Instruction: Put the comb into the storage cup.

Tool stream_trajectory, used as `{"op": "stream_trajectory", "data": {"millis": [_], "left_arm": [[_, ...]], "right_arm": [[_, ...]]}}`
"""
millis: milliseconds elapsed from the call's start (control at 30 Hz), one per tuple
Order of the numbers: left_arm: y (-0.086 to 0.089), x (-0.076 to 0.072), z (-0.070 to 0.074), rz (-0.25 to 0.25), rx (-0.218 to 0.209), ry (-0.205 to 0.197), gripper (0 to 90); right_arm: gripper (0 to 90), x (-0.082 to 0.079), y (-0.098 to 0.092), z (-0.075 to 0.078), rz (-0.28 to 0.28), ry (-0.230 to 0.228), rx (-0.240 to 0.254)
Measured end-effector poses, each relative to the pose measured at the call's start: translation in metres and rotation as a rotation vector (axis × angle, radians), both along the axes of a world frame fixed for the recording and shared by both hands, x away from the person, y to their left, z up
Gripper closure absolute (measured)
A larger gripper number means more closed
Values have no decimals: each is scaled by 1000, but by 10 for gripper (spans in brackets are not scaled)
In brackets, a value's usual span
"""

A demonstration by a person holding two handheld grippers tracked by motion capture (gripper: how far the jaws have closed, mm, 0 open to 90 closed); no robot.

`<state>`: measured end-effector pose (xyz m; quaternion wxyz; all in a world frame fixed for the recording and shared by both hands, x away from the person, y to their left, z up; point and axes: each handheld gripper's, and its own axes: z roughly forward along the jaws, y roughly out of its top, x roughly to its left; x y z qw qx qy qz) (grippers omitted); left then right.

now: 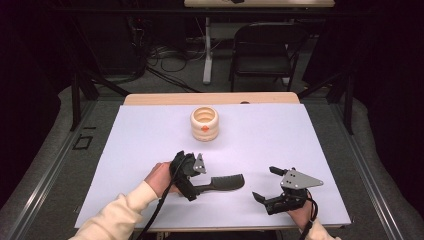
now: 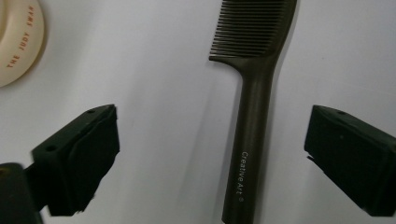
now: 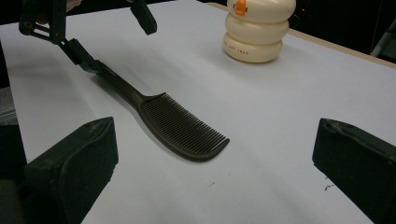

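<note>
Hovering at lower centre, the left gripper (image 1: 192, 175) spreads its jaws either side of the comb's (image 1: 222, 183) handle, not yet gripping. Lifting remains undone; the comb lies flat on the table (image 1: 140, 135). The right gripper (image 1: 267, 184) waits with jaws apart.

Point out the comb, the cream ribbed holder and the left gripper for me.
comb (image 3: 187, 128): right gripper view, on the teeth.
cream ribbed holder (image 1: 204, 123): high view, on its front wall.
left gripper (image 2: 210, 154): left gripper view, midway between its open jaws.
</note>
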<state>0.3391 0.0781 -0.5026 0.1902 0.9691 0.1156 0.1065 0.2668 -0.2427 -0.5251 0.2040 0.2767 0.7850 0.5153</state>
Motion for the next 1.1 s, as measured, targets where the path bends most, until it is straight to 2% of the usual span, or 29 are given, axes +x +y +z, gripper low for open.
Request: {"op": "stream_trajectory", "data": {"millis": [100, 133, 167, 267, 333, 367, 533, 600, 733, 967, 1100], "left_arm": [[-4, 1, -1, -15, 26, 15, 174], [-6, 2, -2, -29, 49, 22, 179], [-9, 3, -3, -40, 64, 32, 250], [-14, 3, -5, -53, 85, 55, 320], [-16, 3, -6, -57, 87, 63, 336], [-18, 4, -6, -65, 99, 73, 390], [-25, 6, -11, -84, 123, 114, 477], [-28, 8, -13, -83, 133, 126, 545], [-33, 10, -16, -97, 132, 170, 610], [-38, 16, -21, -105, 165, 222, 679], [-38, 16, -22, -105, 165, 226, 710]], "right_arm": [[0, 0, 0, 0, 0, 2, 0], [0, 1, 0, 0, 1, 4, 1], [0, 1, 1, 0, 2, 4, 1], [0, 0, 0, 0, 4, 4, -1], [0, 0, 0, 0, 4, 3, -1], [0, 1, 0, 0, 5, 3, -1], [0, 1, 1, 0, 3, 8, 0], [0, 1, 1, 0, 3, 7, 0], [0, 1, 1, 0, 5, 6, 0], [0, 1, 1, -1, 5, 7, -2], [0, 1, 1, 0, 4, 5, -4]]}}
